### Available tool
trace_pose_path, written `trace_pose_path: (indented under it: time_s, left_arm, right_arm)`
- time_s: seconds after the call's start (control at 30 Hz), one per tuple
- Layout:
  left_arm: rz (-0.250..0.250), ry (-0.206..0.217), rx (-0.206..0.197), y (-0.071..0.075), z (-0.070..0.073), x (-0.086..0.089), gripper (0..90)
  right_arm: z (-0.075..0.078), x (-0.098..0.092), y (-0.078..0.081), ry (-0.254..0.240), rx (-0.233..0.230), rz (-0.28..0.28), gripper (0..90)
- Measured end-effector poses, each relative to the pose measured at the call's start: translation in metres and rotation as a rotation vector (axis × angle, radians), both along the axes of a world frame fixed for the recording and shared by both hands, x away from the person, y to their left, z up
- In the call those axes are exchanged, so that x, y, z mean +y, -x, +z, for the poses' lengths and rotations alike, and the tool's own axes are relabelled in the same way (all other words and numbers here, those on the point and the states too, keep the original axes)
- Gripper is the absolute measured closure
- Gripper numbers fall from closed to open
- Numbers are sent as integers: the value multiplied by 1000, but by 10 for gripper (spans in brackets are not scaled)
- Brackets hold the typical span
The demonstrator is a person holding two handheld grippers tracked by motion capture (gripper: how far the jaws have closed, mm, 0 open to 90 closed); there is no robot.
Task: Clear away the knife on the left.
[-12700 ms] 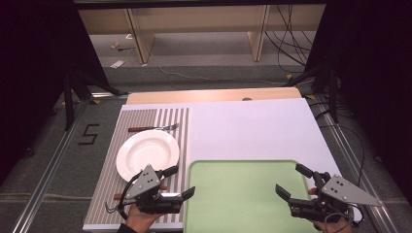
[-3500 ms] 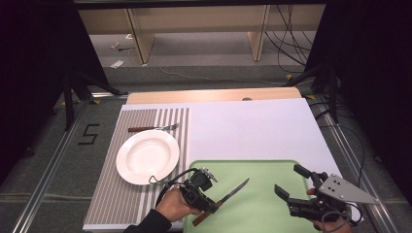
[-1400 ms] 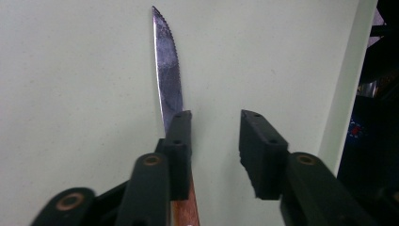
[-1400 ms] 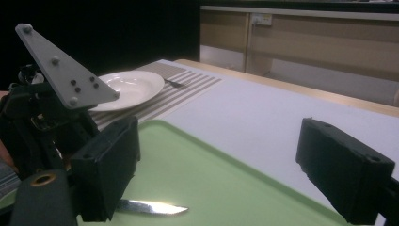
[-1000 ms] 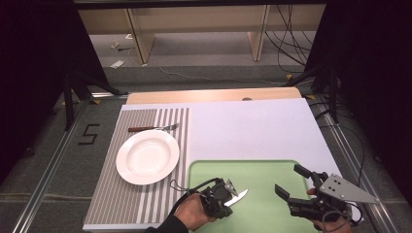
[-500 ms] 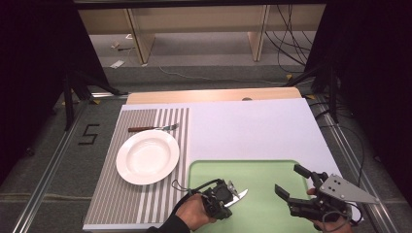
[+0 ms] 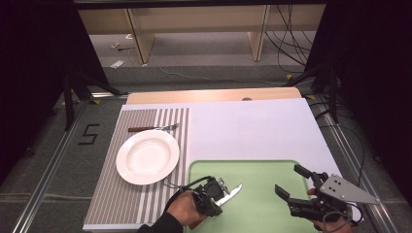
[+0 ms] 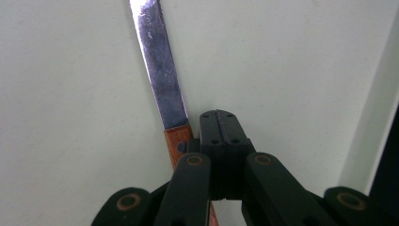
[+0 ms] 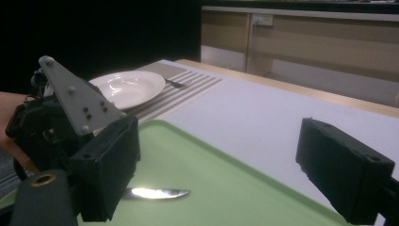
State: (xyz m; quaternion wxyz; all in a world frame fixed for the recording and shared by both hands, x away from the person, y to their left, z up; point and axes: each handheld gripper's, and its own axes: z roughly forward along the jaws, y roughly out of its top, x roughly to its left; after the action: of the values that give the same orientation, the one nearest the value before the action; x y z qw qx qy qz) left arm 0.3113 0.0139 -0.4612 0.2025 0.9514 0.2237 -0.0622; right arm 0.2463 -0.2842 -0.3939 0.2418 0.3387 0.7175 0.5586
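My left claw [image 7: 219,194] is clenched on the knife [image 7: 231,193]. In the left gripper view the two black jaws meet flat against each other, and the wooden handle [image 8: 178,143] runs down along their left flank and under the linkage, so I judge the hold sits lower on the handle than the pad tips, though I cannot see the exact contact. From the claw the knife points straight ahead: blade [image 8: 158,66] out in front, handle back toward my hand, its long axis nearly in line with the jaws and canted a little to their left.

Below the claw lies the green tray [image 7: 262,170]. In the right gripper view the serrated tip [image 9: 162,192] sits low over the green surface, very close to it or just touching (I cannot tell which). The coming move, as I judge it, is to lay the knife flat on the tray and let go, so what matters is that the blade leads away from the claw, toward my right side.

My right claw [image 7: 290,184] hangs over the tray's right part, jaws spread wide with nothing between them, apart from the knife tip. The left is the nearer hand by far. Off behind and to the left of my left claw sit the white plate [image 7: 147,156] and, beyond it, the fork [image 7: 153,128] on the striped mat [image 7: 145,121].
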Motion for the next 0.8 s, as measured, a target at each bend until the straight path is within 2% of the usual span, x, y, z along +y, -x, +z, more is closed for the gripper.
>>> trace_pose_path:
  time_s: [0.2, 0.57, 0.8]
  left_arm:
    - [29, 4, -7, -7, -1, 8, 899]
    - [80, 33, -44, -17, -2, 9, 899]
    - [114, 16, -51, -20, -1, 16, 899]
  right_arm:
    - [0, 0, 0, -1, 0, -1, 151]
    - [0, 0, 0, 3, 2, 0, 151]
    - [0, 0, 0, 3, 2, 1, 151]
